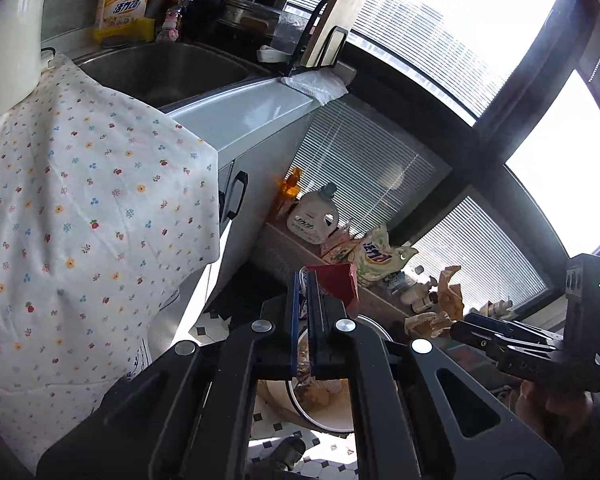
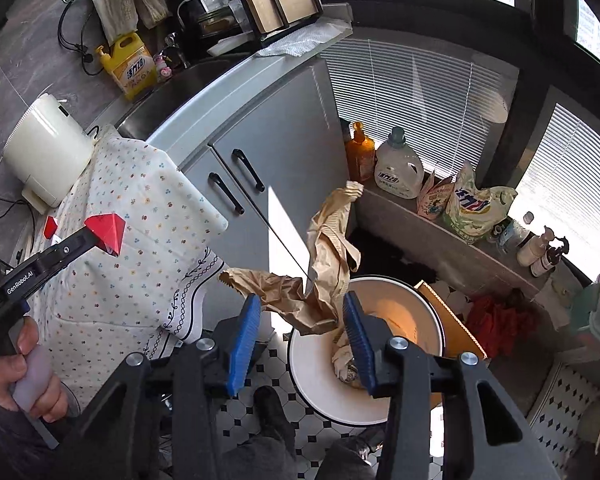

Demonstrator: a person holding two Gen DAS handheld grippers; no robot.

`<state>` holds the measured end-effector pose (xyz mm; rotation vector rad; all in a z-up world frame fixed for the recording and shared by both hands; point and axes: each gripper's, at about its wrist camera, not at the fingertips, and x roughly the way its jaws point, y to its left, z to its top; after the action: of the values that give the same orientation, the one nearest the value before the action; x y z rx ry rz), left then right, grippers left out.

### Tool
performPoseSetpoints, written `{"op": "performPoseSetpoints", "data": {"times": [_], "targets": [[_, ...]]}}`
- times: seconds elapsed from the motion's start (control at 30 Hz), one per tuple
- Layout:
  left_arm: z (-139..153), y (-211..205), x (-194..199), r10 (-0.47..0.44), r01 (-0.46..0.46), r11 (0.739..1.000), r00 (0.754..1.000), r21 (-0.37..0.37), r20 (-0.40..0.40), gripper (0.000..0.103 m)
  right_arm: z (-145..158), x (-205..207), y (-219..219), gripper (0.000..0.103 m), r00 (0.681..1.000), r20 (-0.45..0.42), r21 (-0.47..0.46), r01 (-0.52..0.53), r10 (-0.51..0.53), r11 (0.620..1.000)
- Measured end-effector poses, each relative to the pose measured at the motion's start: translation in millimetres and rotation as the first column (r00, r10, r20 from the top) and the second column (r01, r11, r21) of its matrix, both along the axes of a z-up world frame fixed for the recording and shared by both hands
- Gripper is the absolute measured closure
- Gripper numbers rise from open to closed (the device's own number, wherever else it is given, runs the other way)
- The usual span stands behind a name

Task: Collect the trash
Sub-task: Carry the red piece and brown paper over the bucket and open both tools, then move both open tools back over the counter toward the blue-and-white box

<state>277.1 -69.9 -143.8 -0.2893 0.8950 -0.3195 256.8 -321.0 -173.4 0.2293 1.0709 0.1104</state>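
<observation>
My left gripper [image 1: 304, 280] is shut on a red folded carton piece [image 1: 340, 284], which it holds out over the flowered cloth; the right wrist view shows that same gripper [image 2: 94, 236] and red piece [image 2: 110, 230] at the left. My right gripper [image 2: 300, 300] stands open above a white round bin [image 2: 300, 376] on the floor. A crumpled brown paper bag [image 2: 324, 264] hangs loose between its blue pads [image 2: 242, 340], over the bin's mouth. Crumpled trash lies inside the bin. In the left wrist view the bin [image 1: 324, 424] is below the fingers and the right gripper [image 1: 460, 330] is at the right.
A flowered cloth [image 2: 132, 216] drapes over the counter beside a sink [image 1: 160, 72] and grey cabinet doors [image 2: 268, 152]. A low ledge [image 2: 420, 220] holds detergent bottles and bags. A cardboard box [image 2: 456, 320] stands behind the bin. A white kettle [image 2: 44, 144] is on the counter.
</observation>
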Motion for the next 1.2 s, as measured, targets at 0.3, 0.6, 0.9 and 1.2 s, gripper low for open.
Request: {"op": "performPoseSetpoints", "data": {"times": [0.3, 0.6, 0.9, 1.2], "targets": [[-34, -59, -9, -0.044, 0.043, 0.999, 0.997, -0.016, -0.057, 0.099, -22, -21, -52, 0.049, 0.999, -0.040, -0.006, 0.023, -0.023, 1.000], [-52, -113, -10, -0.132, 0.129, 0.991, 0.987, -0.032, -0.087, 0.099, -28, -44, -96, 0.047, 0.995, -0.048, -0.011, 0.087, -0.087, 0.996], [-65, -144, -8, -0.215, 0.208, 0.976, 0.967, -0.062, -0.136, 0.048, -32, -60, -109, 0.041, 0.990, -0.057, -0.016, 0.128, -0.128, 0.992], [-47, -99, -8, -0.141, 0.135, 0.989, 0.985, -0.063, -0.102, 0.022, -24, -50, -81, 0.035, 0.995, -0.037, -0.003, 0.095, -0.095, 0.995]]}}
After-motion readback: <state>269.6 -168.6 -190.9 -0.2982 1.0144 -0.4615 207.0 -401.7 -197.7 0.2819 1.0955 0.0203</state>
